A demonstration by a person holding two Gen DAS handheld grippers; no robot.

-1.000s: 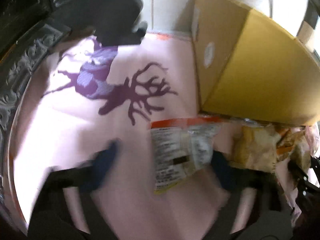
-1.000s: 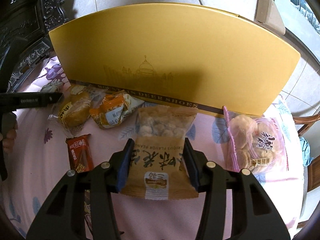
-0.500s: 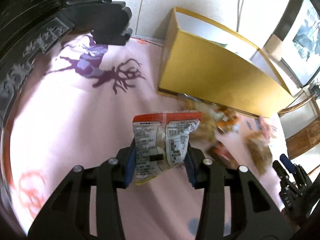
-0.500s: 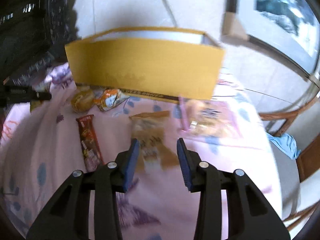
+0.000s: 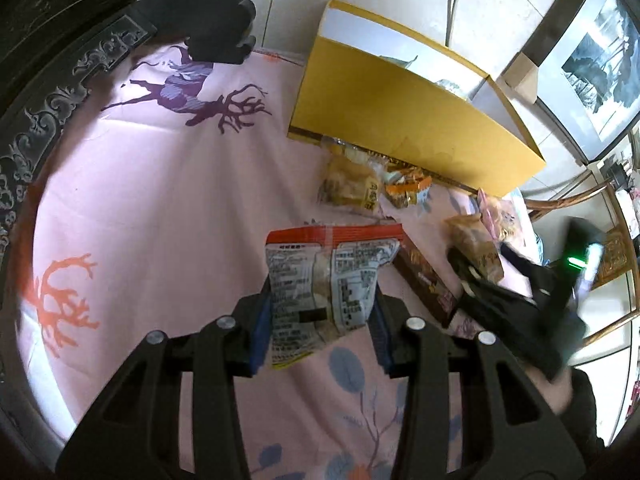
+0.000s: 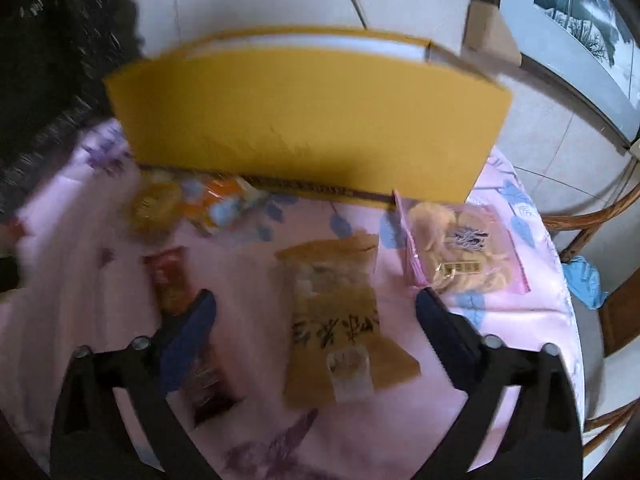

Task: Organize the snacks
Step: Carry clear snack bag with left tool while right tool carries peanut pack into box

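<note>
My left gripper (image 5: 320,312) is shut on a clear snack packet with a red top edge (image 5: 328,280) and holds it above the pink tablecloth. My right gripper (image 6: 316,312) is open and empty above a brown snack bag (image 6: 340,316) that lies on the cloth between its fingers. The open yellow box (image 6: 304,120) stands at the back; it also shows in the left wrist view (image 5: 400,116). A pink bag of biscuits (image 6: 460,248), a dark red bar (image 6: 176,284) and small yellow and orange packets (image 6: 184,204) lie in front of the box.
The pink tablecloth (image 5: 140,184) with deer prints covers a round table. A dark carved wooden chair (image 5: 60,40) stands at the left. A wooden chair with a blue cloth (image 6: 584,280) stands at the right. A framed picture (image 5: 600,72) leans behind the box.
My left gripper closed on the red-topped packet and lifted it back from the box. My right gripper let go of the brown bag, opened wide and pulled back; the bag lies on the cloth.
</note>
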